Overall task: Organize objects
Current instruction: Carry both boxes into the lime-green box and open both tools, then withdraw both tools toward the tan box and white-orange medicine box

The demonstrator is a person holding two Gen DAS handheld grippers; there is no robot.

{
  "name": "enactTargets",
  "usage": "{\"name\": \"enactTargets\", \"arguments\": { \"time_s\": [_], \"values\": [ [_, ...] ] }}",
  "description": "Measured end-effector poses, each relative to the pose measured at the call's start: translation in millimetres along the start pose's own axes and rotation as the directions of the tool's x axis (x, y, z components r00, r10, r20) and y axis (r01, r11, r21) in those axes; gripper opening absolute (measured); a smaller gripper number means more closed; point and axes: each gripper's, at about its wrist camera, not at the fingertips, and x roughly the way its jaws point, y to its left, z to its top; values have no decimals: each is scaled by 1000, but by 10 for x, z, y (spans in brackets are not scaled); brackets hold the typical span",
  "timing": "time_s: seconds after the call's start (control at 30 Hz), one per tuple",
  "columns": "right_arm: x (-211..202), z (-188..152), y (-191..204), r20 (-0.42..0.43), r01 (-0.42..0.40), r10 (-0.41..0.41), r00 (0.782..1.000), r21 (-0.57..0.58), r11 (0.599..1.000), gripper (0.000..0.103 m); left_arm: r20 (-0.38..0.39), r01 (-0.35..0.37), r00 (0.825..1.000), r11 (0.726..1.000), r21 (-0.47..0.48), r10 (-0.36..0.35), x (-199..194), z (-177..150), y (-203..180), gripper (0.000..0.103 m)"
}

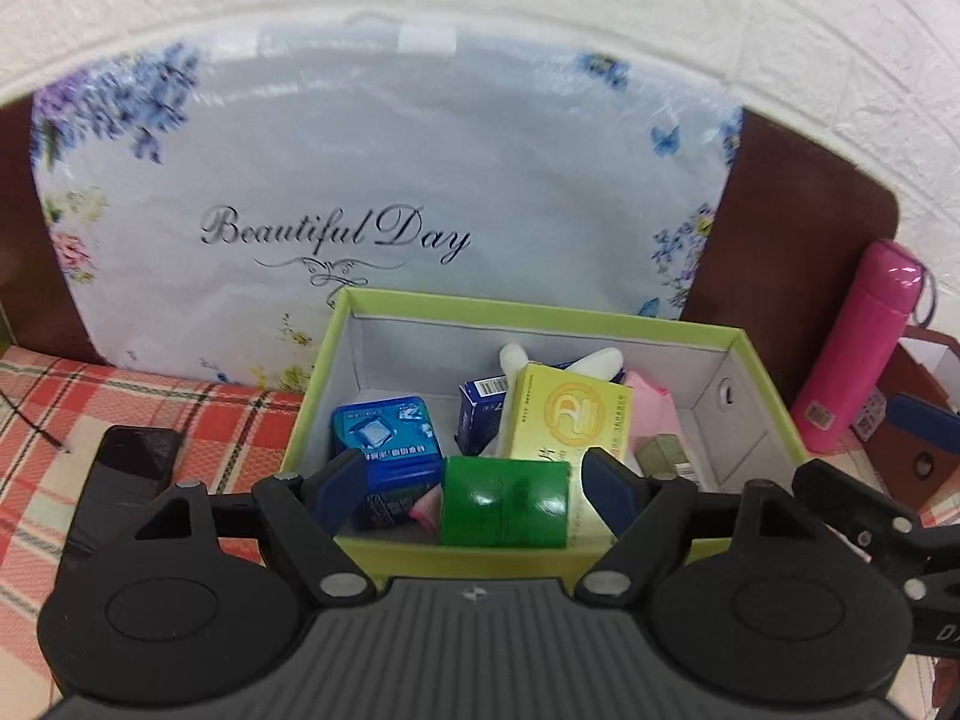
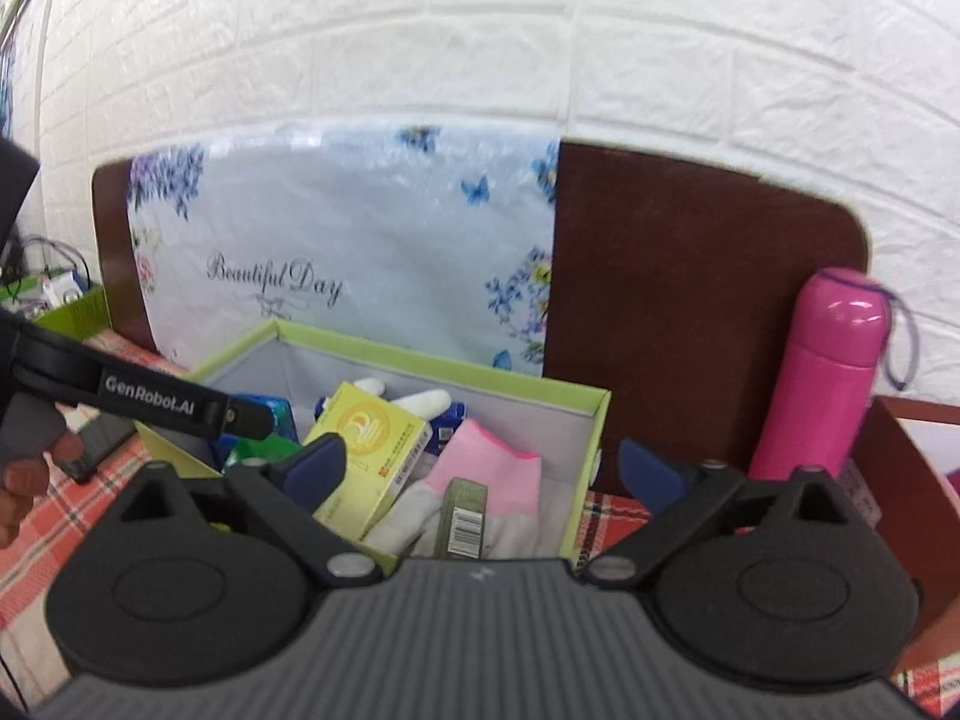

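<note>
A light-green box (image 1: 336, 348) (image 2: 591, 438) stands on the plaid cloth and holds several items. Inside are a green box (image 1: 504, 501), a blue box (image 1: 387, 444), a yellow box (image 1: 564, 420) (image 2: 366, 438), a pink-and-white cloth (image 2: 486, 468) and an olive box (image 2: 465, 510). My left gripper (image 1: 474, 486) is open over the box's near side, its fingers either side of the green box without touching it. My right gripper (image 2: 480, 468) is open and empty above the box's right part.
A floral "Beautiful Day" bag (image 1: 372, 180) leans on a brown headboard (image 2: 690, 300) behind the box. A pink flask (image 1: 855, 348) (image 2: 822, 372) stands to the right, beside a brown box (image 1: 912, 420). A black device (image 1: 138, 450) lies left on the plaid cloth (image 1: 90, 420).
</note>
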Motion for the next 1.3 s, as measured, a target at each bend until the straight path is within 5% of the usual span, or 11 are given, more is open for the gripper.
{"name": "enactTargets", "arguments": {
  "time_s": [0.3, 0.8, 1.03, 1.3],
  "values": [
    [-799, -273, 38, 33, -21, 19, 999, 58, 998, 103, 41, -30, 999, 999, 44, 28, -646, -522, -235, 82],
    [-1449, -1279, -24, -103, 48, -33, 994, 145, 988, 103, -93, 17, 996, 995, 93, -8, -846, -1515, -629, 82],
    [-1421, -1610, -47, -187, 78, -57, 981, 103, 992, 103, -149, 79, 986, 997, 25, -75, -774, -1733, -674, 82],
    [-1044, -1610, -64, -213, 66, -44, 976, 97, 993, 96, -202, 112, 971, 989, -100, -130, -595, -1741, -694, 82]
  ]
}}
